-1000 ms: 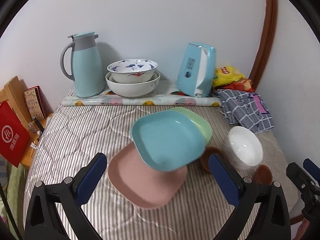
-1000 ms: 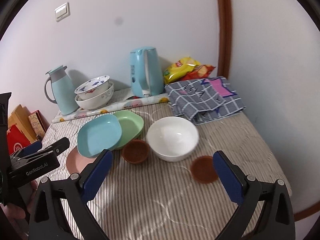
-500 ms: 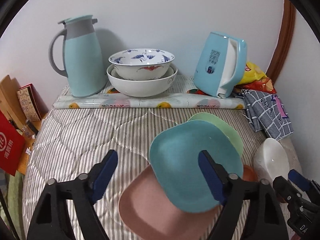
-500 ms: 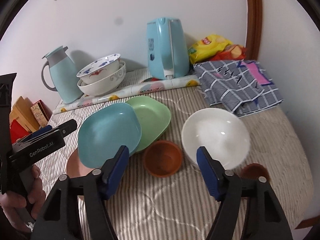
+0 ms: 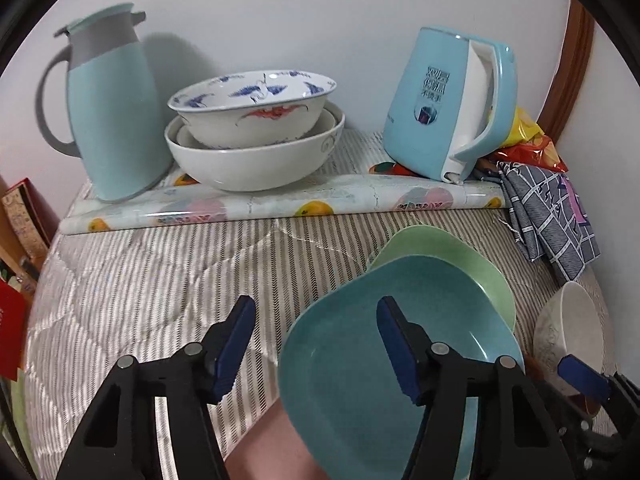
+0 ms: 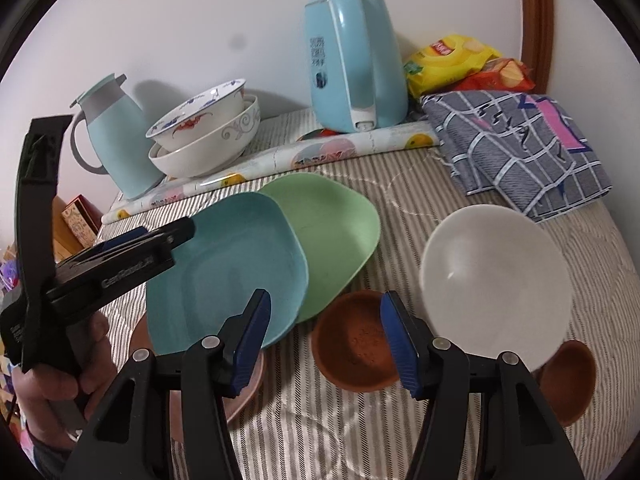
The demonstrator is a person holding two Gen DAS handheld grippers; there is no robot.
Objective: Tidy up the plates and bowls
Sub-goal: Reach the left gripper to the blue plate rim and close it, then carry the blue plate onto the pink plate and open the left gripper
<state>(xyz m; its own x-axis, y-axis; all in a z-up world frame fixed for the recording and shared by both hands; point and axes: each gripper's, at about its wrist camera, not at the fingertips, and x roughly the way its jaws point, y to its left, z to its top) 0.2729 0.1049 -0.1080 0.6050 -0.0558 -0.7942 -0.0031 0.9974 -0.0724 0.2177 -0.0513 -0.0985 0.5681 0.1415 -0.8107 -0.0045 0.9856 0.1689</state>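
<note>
The left tool (image 5: 316,340) hangs over the near-left rim of the teal plate (image 5: 384,364), its jaws half spread and closing, with one blue pad above the plate's hollow and the other outside the rim over the striped cloth; neither pad presses on anything yet. The right tool (image 6: 326,338) is likewise half spread and closing, straddling the left rim of the small brown bowl (image 6: 356,344), which sits just right of the teal plate's near corner. The teal plate lies tilted, overlapping the green plate (image 6: 332,232) behind it and resting partly on a pink plate (image 6: 244,384) under its near edge. The risk, as I judge it, is that a pinch on that sloping rim slips, or that lifting it drags the green plate sideways into the brown bowl. The right pads could also tip the brown bowl against the white bowl (image 6: 496,272), which sits just to the right of it. A second brown dish (image 6: 568,380) lies right of the white bowl. Behind the teal plate, on the bench (image 5: 160,272), stand a rolled printed mat (image 5: 280,204), two stacked patterned bowls (image 5: 252,136), a teal jug (image 5: 112,112), a blue kettle (image 5: 444,108), and a folded checked cloth (image 6: 516,144).
</note>
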